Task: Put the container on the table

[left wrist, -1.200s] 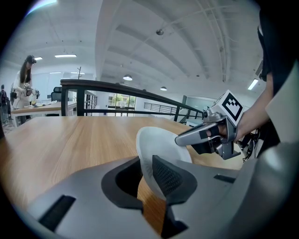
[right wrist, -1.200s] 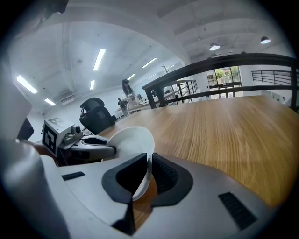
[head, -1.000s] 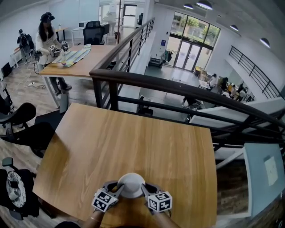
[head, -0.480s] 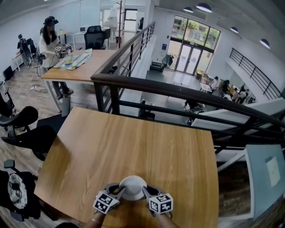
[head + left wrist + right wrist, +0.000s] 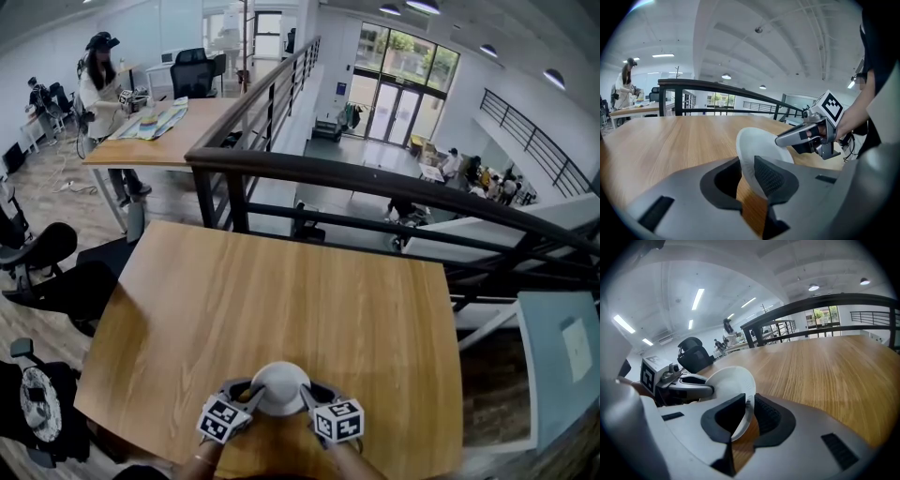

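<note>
**Your wooden table (image 5: 281,291) and the one thing on it**
You had a light wooden top in front of you, its grain running from the near edge to the far edge. The white container (image 5: 279,386) sat right at the near edge, about midway between left and right, with its rounded side up in the head view. You could not tell whether its whole rim met the wood.

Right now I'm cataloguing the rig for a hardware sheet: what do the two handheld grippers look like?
The left gripper and right gripper match: smooth grey shells, each carrying a white cube with black square markers. Jaws are grey with black pads, textured in a fine grid. Both grippers' jaws are opening, with the white container rim between them.
</note>
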Tool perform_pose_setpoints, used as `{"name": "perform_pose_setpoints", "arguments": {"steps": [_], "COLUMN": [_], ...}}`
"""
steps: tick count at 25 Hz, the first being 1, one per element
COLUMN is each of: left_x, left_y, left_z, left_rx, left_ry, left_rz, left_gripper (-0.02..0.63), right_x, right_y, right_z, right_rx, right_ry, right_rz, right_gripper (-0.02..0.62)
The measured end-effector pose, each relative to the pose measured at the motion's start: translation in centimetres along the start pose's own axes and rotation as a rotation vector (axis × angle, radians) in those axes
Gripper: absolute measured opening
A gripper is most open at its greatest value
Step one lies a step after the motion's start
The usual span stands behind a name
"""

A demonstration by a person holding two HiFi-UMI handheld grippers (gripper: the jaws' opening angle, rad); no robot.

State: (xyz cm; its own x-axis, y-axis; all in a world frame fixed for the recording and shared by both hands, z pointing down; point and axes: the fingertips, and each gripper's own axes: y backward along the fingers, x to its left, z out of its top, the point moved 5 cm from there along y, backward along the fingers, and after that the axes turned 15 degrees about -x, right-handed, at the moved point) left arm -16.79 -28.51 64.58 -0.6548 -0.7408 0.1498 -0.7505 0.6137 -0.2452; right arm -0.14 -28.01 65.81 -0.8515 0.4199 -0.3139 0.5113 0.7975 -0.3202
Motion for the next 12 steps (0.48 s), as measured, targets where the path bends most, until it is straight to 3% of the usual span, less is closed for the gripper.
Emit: {"name": "perform_pose_setpoints", "arguments": {"steps": [12], "left_x": [0.37], "left_y": [-0.47], "left_z": [-0.7], "left_rx": [0.023], "left_ry": [0.0], "left_rz": [0.007], "left_gripper": [0.095], "right_x": [-0.3], "right_y": [-0.3], "right_z": [-0.69], "right_rx": [0.022], "right_ry": [-0.008], "right_rz": [-0.014], "right_gripper": [0.071]}}
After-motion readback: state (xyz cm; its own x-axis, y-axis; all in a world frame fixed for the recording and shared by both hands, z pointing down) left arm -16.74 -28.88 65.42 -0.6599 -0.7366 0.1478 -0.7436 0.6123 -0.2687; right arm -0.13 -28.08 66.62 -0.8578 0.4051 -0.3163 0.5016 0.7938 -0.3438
